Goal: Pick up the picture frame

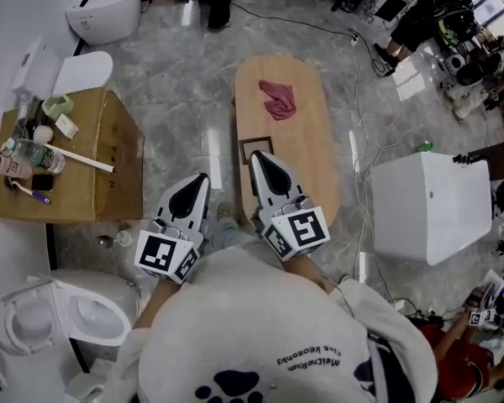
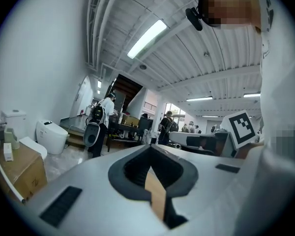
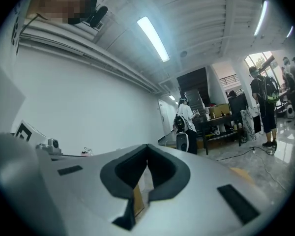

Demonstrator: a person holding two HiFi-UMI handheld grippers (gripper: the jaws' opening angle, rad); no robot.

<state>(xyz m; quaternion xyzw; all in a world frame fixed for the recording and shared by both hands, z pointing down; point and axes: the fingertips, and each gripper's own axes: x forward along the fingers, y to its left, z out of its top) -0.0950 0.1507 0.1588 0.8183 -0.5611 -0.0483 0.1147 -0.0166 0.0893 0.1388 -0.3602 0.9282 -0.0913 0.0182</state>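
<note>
My left gripper and right gripper are closed, empty; reaching in shut, I may knock the frame across the table.

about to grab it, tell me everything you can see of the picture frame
The picture frame is small and rectangular: a dark brown border, wood by its look, round a pale middle. It lies flat on the light-wood table, near its left edge, on the person's side of the pink cloth. The tip of the shut right gripper hides its near right corner in the head view.
</note>
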